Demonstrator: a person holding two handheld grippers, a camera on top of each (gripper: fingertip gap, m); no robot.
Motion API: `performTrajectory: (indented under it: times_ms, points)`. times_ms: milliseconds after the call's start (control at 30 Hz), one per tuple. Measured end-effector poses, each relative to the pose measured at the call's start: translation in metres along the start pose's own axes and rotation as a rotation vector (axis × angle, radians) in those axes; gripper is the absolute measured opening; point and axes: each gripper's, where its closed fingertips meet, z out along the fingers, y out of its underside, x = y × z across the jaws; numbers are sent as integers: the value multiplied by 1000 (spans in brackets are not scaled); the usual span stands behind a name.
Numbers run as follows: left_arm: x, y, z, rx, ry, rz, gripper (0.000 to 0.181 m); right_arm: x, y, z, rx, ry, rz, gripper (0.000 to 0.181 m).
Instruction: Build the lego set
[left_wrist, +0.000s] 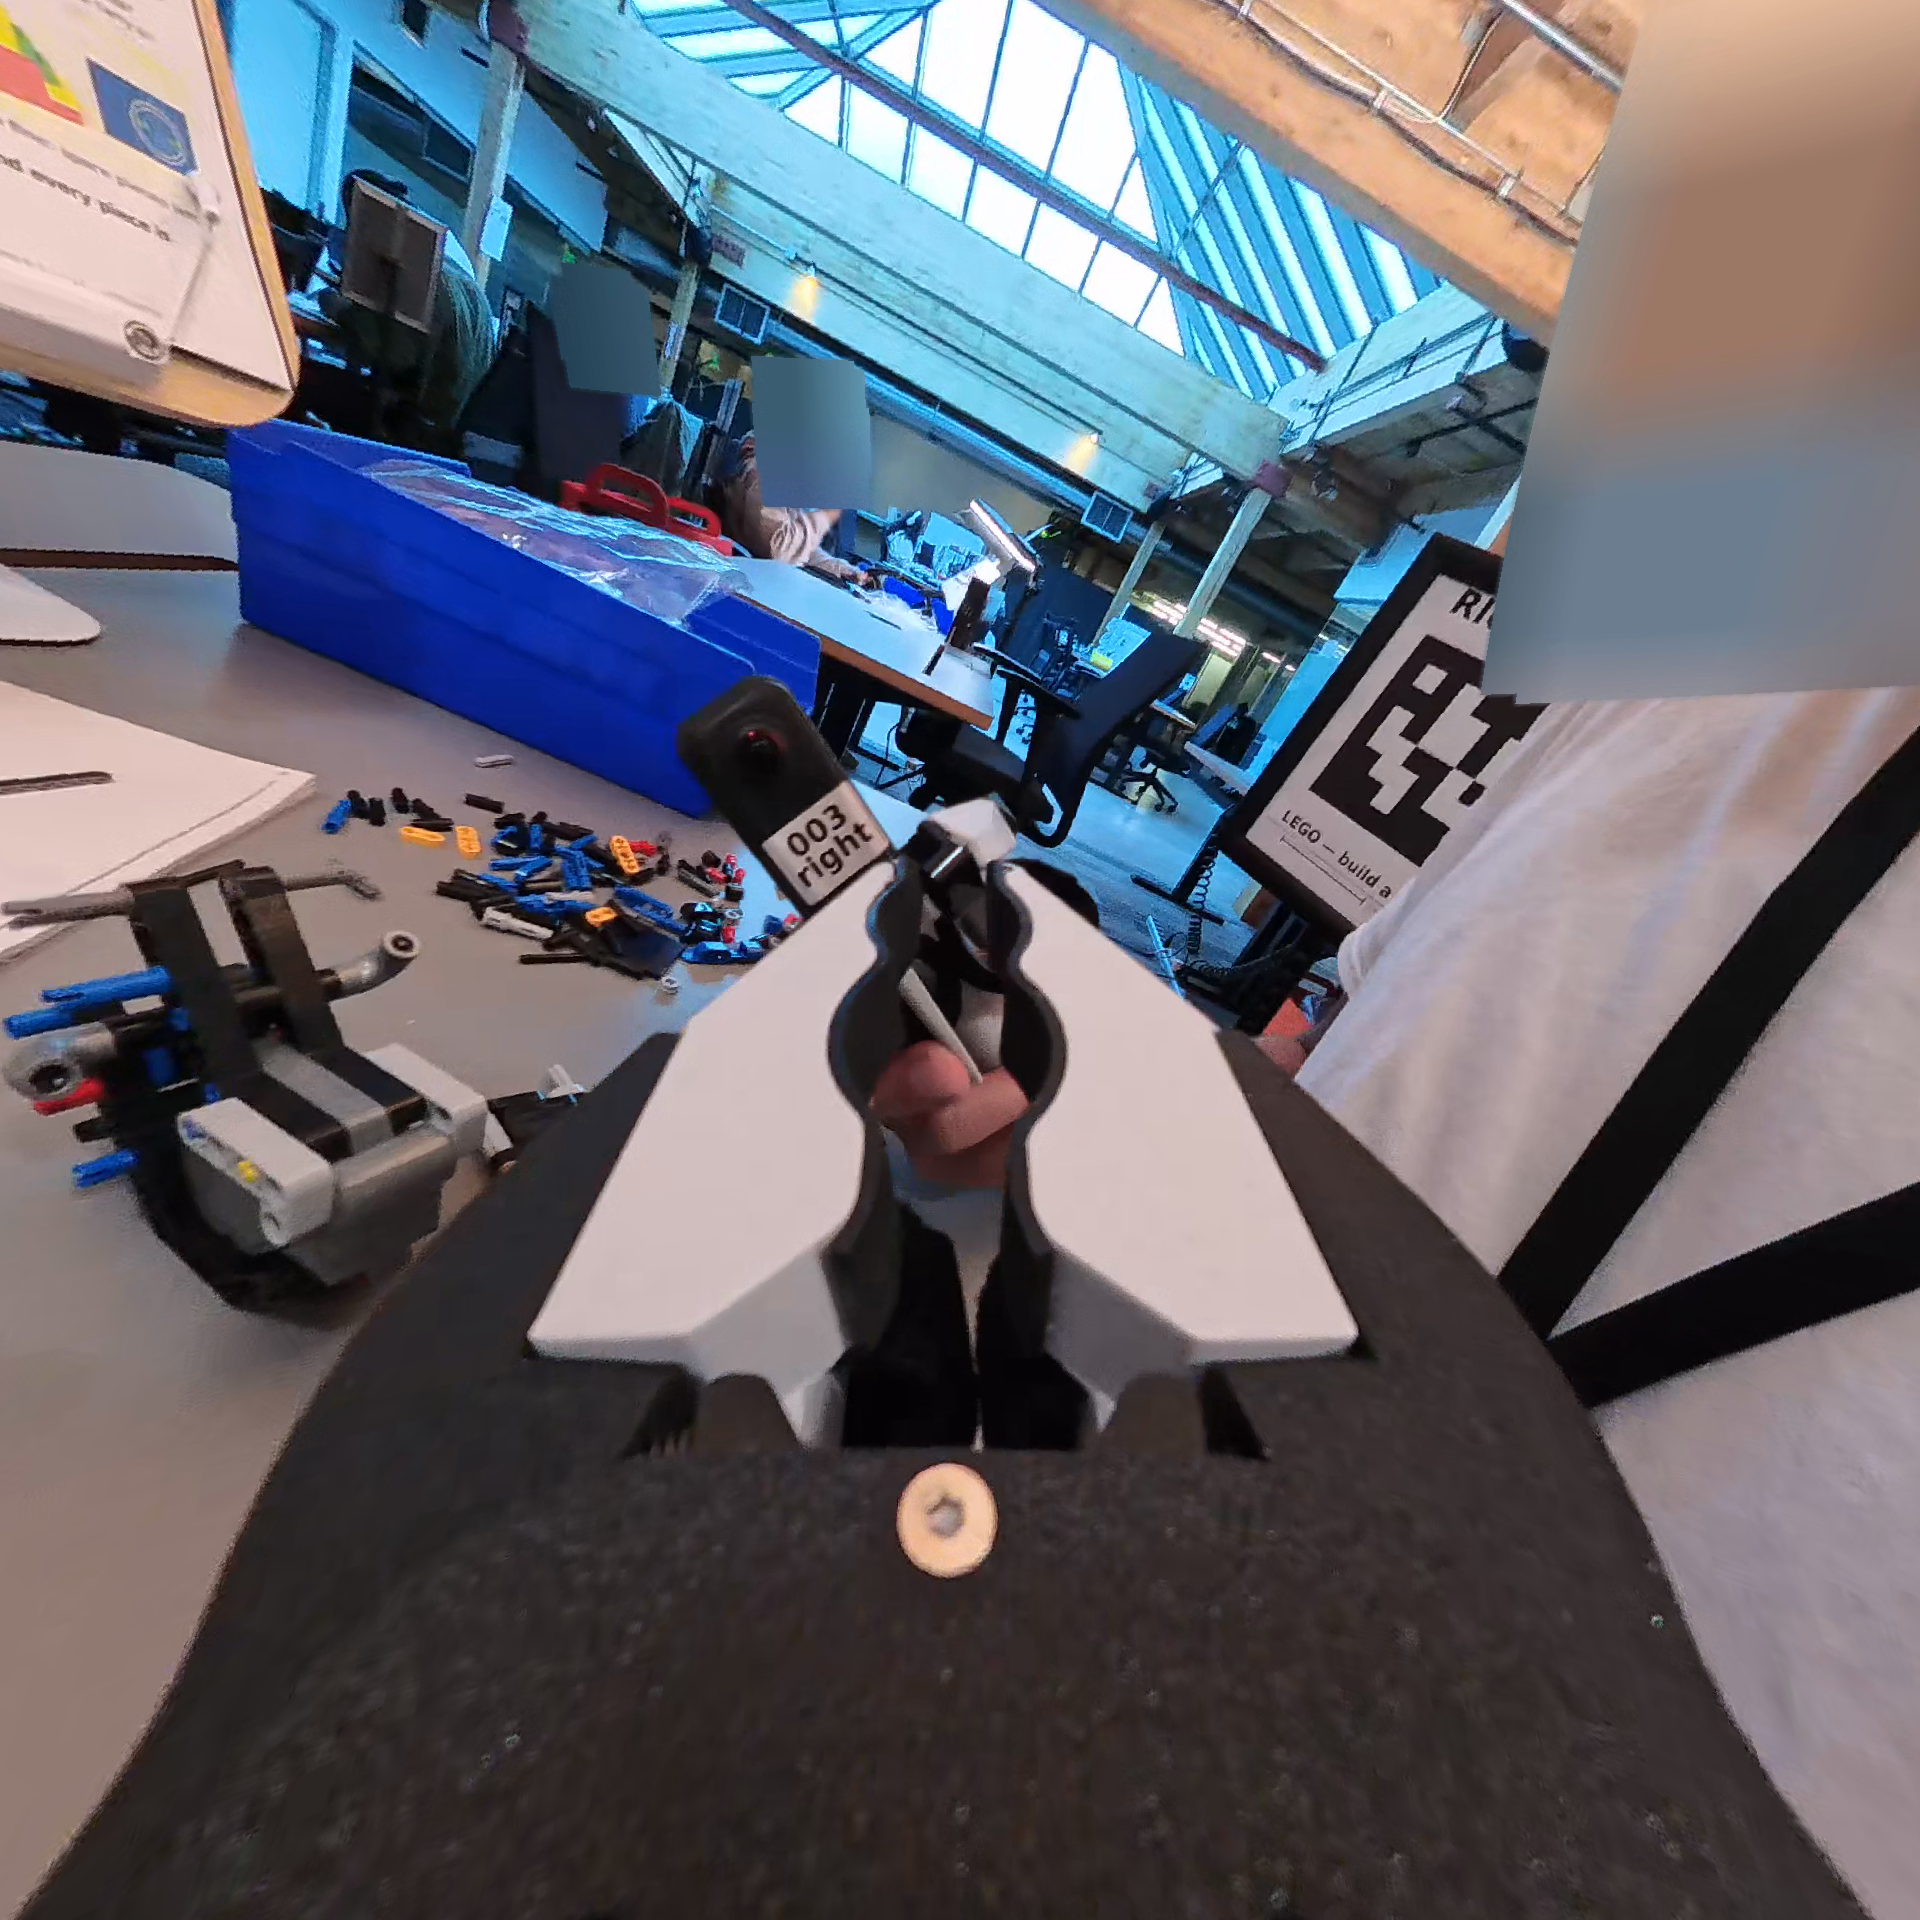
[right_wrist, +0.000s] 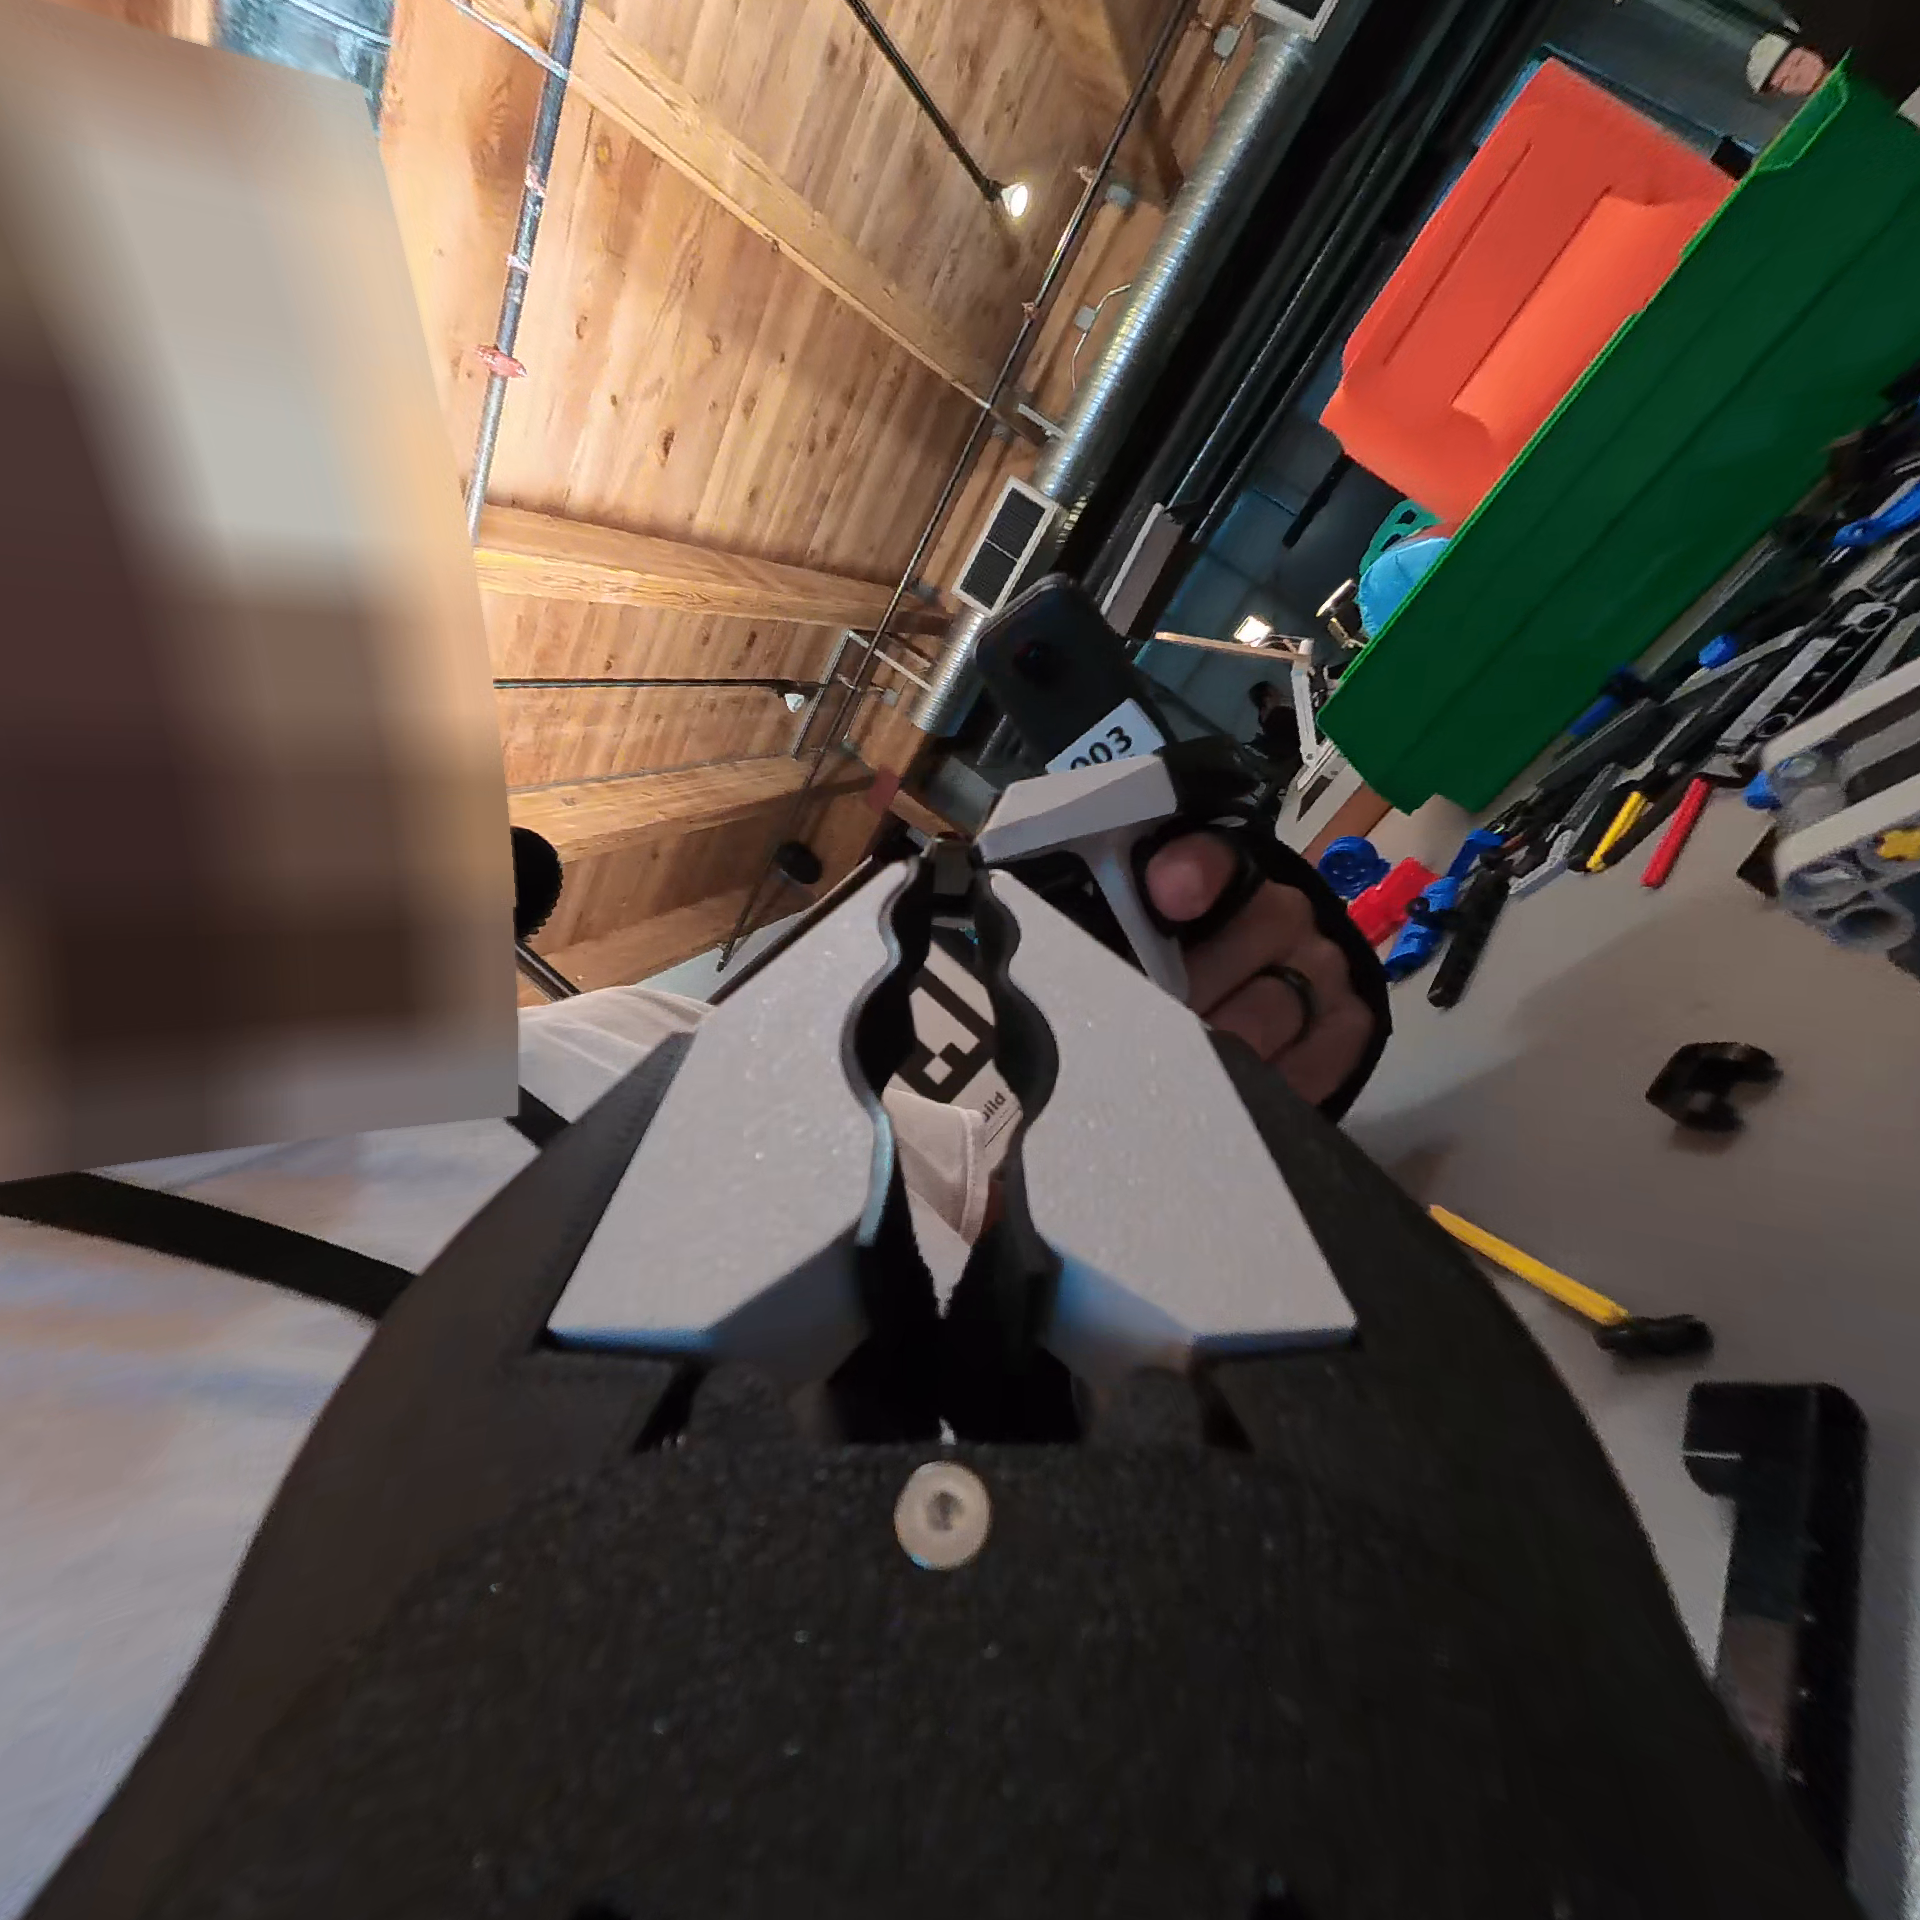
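Note:
My left gripper (left_wrist: 943, 864) and right gripper (right_wrist: 951, 864) are raised above the table and meet tip to tip. A small black lego piece (left_wrist: 938, 858) is pinched where the tips meet; it also shows in the right wrist view (right_wrist: 952, 875). Both grippers are shut on it. The right gripper's white finger (left_wrist: 985, 827) shows just past my left tips, and the left gripper's white finger (right_wrist: 1081, 810) just past my right tips. The partly built grey, black and blue lego model (left_wrist: 239, 1070) lies on the grey table at the left.
A pile of loose blue, black and orange pieces (left_wrist: 582, 883) lies before a blue bin (left_wrist: 468, 613). White sheets (left_wrist: 135, 800) lie far left. A green bin (right_wrist: 1610, 520), more pieces (right_wrist: 1662, 800), a yellow axle (right_wrist: 1527, 1278) and black parts (right_wrist: 1704, 1081) sit at the right. The person's white-shirted body is close behind.

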Motion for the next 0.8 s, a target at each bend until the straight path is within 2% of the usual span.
performTrajectory:
  times_ms: [233, 600, 800]
  points:
    - [4, 0, 1, 15, 23, 3, 9, -4, 2, 0, 7, -95, 137, 7]
    - [-1, -5, -3, 101, 21, -85, 8, -1, 3, 1, -6, -35, 70, 6]
    - [-5, -1, -4, 104, 5, -124, 8, 4, 1, -1, -10, 73, -90, 6]
